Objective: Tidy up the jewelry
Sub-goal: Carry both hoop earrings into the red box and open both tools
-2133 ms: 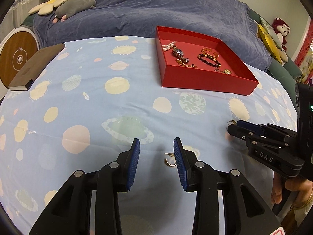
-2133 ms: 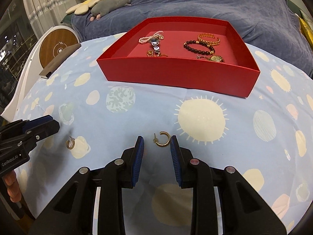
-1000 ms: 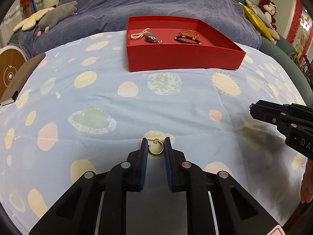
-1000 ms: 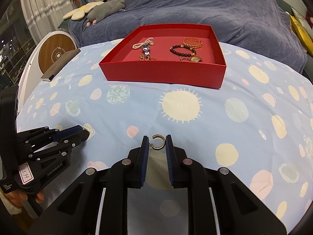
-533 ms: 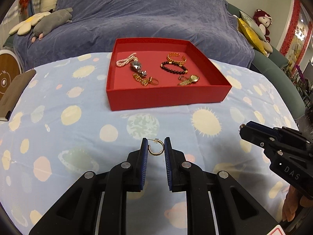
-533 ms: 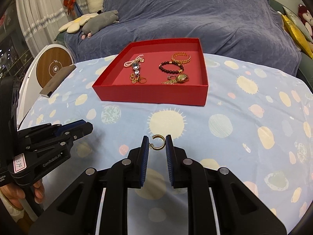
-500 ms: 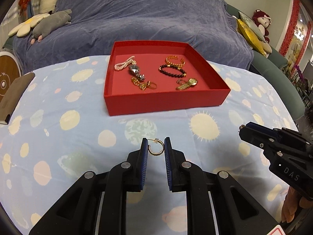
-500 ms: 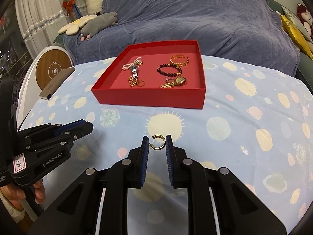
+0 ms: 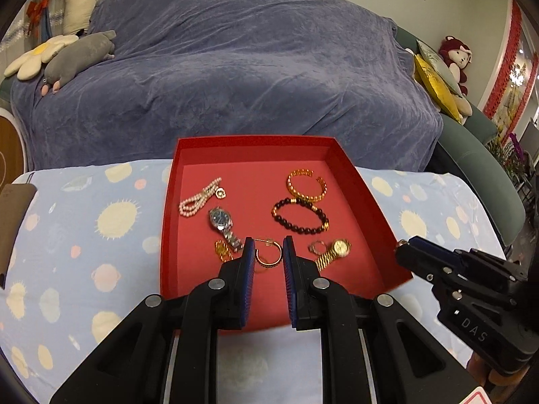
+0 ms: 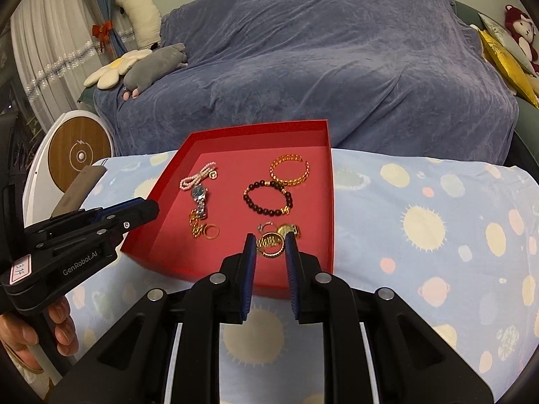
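Both grippers hover over the red tray (image 9: 175, 181) on the planet-print counter (image 9: 84, 242) — left gripper (image 9: 267, 256) and right gripper (image 10: 269, 245) each pinch a gold hoop earring (image 9: 267, 258) — blue-draped sofa (image 9: 235, 67) behind.

Both wrist cameras are looking steeply down along their own fingers, hanging close over the red tray (image 9: 175, 181) (image 10: 331, 202); the left is viewing from its near-left, the right from near-right, each catching the other gripper

Red tray (image 9: 367, 188), gold hoop earring (image 9: 268, 255), planet-print pale-blue cloth (image 9: 101, 235), purple-blue blanket (image 9: 235, 67).
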A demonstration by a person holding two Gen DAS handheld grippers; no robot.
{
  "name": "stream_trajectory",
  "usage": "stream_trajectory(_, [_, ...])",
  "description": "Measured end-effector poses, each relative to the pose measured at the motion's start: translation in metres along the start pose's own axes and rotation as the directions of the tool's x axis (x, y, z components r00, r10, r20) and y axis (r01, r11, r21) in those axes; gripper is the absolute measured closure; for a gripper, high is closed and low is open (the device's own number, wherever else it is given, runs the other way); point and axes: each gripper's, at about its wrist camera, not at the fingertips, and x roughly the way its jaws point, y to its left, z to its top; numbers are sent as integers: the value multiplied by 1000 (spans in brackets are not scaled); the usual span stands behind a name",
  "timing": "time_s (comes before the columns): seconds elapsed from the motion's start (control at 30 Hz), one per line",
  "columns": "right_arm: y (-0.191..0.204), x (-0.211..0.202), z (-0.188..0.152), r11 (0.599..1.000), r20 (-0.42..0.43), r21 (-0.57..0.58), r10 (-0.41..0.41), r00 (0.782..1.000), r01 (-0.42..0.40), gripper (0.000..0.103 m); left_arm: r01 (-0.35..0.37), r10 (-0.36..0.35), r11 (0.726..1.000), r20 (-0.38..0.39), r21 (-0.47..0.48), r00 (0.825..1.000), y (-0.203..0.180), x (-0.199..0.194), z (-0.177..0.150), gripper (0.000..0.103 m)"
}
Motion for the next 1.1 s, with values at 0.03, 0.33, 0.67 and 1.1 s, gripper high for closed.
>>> stream_trajectory(0.03, [0, 9, 6, 1000, -2, -1, -3, 1000, 3, 86, 1, -1, 1000, -1, 0, 1000, 1, 7, 7, 89])
stream_trajectory(0.33, [-3, 71, 36, 1000, -23, 12, -23, 999, 23, 86, -22, 20, 999, -59, -31, 998, 8, 78, 40, 89])
stream_trajectory(0.67, [-7, 95, 38, 1000, -48, 9, 10, 999, -9, 85, -45, 44, 999, -86, -10, 995, 14, 101, 36, 80])
stream_trajectory(1.1, [-19, 19, 21, 999, 3, 39, -9, 1000, 9, 78, -73, 72, 996, -32, -46, 997, 27, 36, 24, 69])
